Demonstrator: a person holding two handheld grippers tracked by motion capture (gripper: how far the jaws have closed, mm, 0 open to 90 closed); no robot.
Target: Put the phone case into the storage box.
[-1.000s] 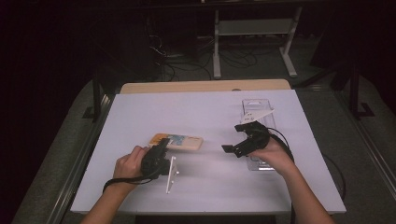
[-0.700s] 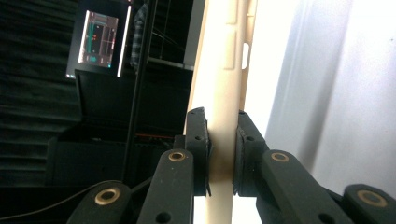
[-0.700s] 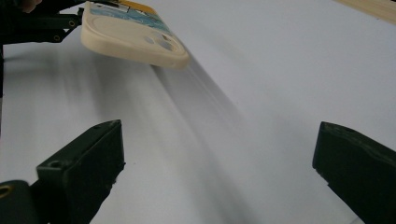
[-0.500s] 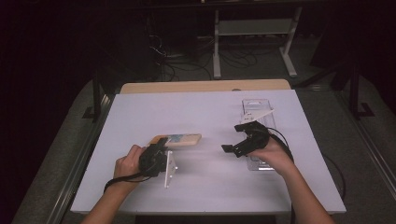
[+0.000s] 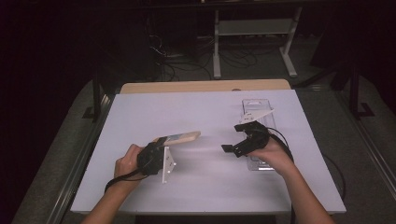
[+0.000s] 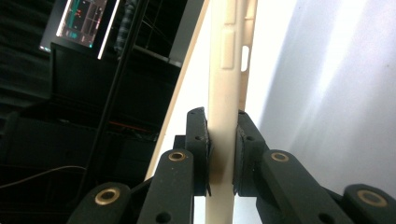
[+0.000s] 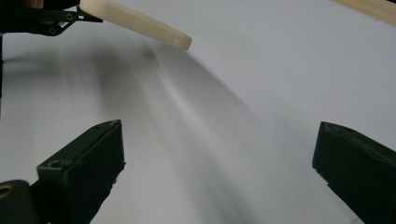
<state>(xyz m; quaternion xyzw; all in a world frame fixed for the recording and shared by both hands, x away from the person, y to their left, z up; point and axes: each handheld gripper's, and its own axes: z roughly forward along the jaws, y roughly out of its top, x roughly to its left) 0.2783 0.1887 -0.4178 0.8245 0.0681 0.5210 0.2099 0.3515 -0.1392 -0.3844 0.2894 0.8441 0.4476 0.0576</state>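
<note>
Cream phone case clamped in left gripper, right gripper empty

High view: phone case [image 5: 181, 137] is held off the white table [image 5: 205, 186], near its middle-left, sticking out from the left gripper [image 5: 156, 156] toward the table's centre. Right gripper [image 5: 238, 142] sits well right of the case, jaws spread, nothing between them. Clear plastic tray [image 5: 258, 112] lies right of the case, partly under the right hand [image 5: 273, 156].

Left gripper view: both pads [image 6: 243, 154] pinch the case edge-on; side button cutouts visible above the grip.

Right gripper view: jaws wide apart over bare table; case tip shows at upper left, clear of the surface, left gripper behind it.
</note>
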